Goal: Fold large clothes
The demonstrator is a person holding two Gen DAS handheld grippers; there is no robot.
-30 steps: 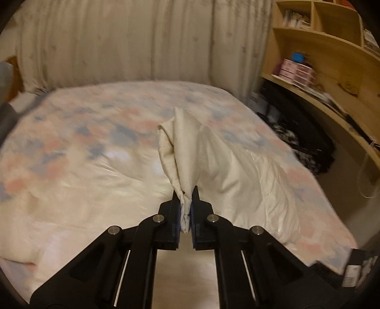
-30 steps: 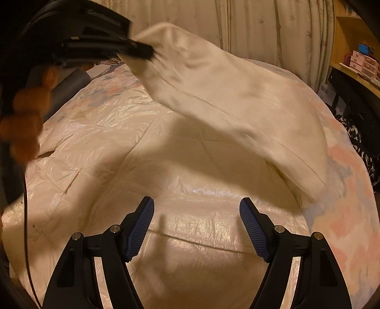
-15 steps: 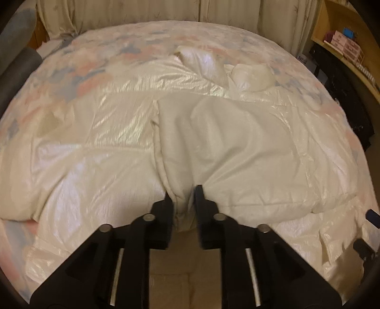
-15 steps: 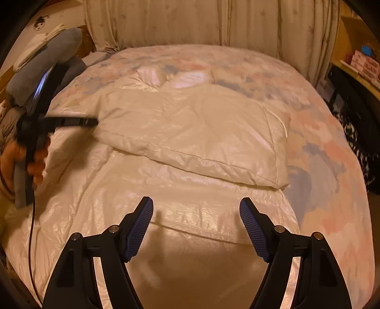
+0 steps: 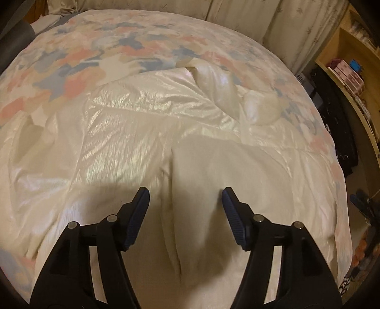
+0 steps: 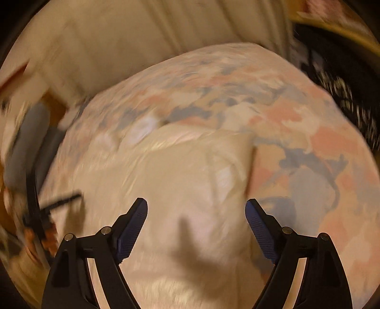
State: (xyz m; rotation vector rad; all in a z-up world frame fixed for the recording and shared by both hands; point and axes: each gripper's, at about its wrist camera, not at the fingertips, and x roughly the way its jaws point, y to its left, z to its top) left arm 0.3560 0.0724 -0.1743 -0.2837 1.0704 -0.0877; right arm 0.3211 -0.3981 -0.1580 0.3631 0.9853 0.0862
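A large shiny cream padded garment [image 5: 133, 142] lies spread on the bed. One matte flap [image 5: 213, 180] of it is folded over onto the body. My left gripper [image 5: 185, 197] hovers over that flap's edge with its jaws opening and the pads off the cloth. In the blurred right wrist view the same garment [image 6: 185, 180] fills the lower middle. My right gripper [image 6: 196, 209] is above it, its jaws opening wide, nothing between them. The left gripper [image 6: 59, 204] shows as a dark streak at the left of that view.
The bed wears a floral pink and blue cover [image 5: 114, 52]. Curtains [image 5: 273, 19] hang behind it. A wooden shelf unit [image 5: 351, 71] with boxes stands at the right, dark items [image 5: 332, 118] below it. A grey pillow [image 6: 30, 142] lies at the bed's left.
The left gripper lowered the folded flap onto the garment and let go, its jaws spreading apart. The right gripper swung to the right over the garment and its view rolled and blurred.
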